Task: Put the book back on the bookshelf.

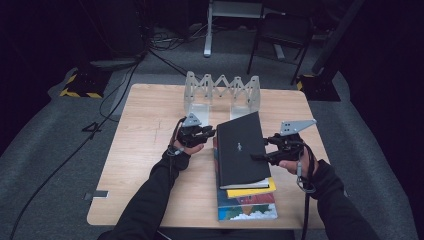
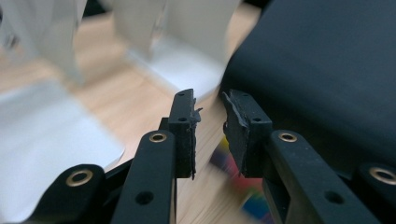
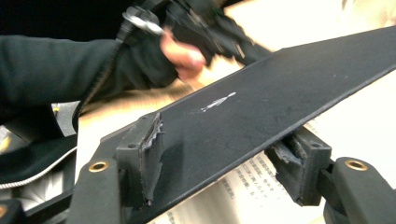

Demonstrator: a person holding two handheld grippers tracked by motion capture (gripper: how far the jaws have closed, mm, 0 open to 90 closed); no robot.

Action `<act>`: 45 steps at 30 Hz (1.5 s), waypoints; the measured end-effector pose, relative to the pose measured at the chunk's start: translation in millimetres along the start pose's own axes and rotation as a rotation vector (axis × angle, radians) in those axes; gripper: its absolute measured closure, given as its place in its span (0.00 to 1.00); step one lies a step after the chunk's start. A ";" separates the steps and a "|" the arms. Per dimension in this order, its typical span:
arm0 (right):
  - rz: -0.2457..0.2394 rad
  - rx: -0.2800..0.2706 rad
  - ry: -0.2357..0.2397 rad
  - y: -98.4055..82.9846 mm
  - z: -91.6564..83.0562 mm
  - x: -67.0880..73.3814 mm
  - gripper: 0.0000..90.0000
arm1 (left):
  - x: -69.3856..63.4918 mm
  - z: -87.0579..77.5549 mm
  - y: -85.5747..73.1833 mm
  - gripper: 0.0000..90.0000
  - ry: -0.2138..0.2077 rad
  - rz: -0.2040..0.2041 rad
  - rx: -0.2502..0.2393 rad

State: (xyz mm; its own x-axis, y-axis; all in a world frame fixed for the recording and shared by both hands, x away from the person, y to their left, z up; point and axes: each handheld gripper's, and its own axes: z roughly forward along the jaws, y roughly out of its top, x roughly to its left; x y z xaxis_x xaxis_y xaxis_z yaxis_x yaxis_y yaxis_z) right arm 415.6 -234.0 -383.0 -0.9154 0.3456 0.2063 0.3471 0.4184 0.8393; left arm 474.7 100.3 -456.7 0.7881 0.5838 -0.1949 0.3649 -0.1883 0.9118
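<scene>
A black book (image 1: 240,150) tops a stack on a yellow book (image 1: 250,190) and a colourful book (image 1: 247,207). My right gripper (image 1: 260,150) is at the black book's right edge. In the right gripper view it (image 3: 219,149) is shut on the black cover (image 3: 280,84), one pad above and one below; the cover is raised off a printed page (image 3: 252,177). My left gripper (image 1: 210,132) sits at the book's left edge. Its jaws (image 2: 210,105) stand close together with a narrow gap and nothing between them, beside the black book (image 2: 317,70).
A white folding rack (image 1: 222,92) stands at the back of the wooden table (image 1: 145,150), just beyond the stack and blurred in the left gripper view (image 2: 187,42). On the floor behind are a chair (image 1: 282,30) and cables (image 1: 120,95).
</scene>
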 end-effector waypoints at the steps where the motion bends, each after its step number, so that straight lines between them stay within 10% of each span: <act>1: -0.002 0.002 0.015 0.1 0.6 -3.0 0.41 | -6.4 -1.0 8.5 0.81 0.052 0.049 0.022; 7: -0.016 -0.002 -0.010 -5.3 -0.2 -1.0 0.43 | -11.3 -1.3 3.0 0.67 0.178 0.141 0.171; 14: -0.014 -0.041 0.041 -14.3 1.3 1.8 0.47 | -18.0 9.5 -23.2 0.60 0.199 0.211 0.307; 23: -0.085 -0.053 0.064 -7.3 3.5 14.1 0.50 | -7.7 8.7 -24.7 0.57 0.162 0.168 0.218; 29: -0.142 -0.112 0.043 0.0 -3.4 21.7 0.61 | -5.1 -9.7 -5.3 0.78 0.082 0.083 0.031; 45: -0.268 -0.176 -0.038 9.8 -17.0 27.9 0.74 | -16.2 -37.2 55.4 0.84 0.077 0.181 -0.035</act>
State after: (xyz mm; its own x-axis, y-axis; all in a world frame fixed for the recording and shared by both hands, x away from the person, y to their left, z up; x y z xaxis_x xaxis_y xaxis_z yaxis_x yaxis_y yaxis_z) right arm 389.9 -234.5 -360.5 -0.9602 0.2749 -0.0500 0.0510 0.3485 0.9359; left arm 463.7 109.9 -389.5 0.7986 0.6018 0.0009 0.2021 -0.2695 0.9416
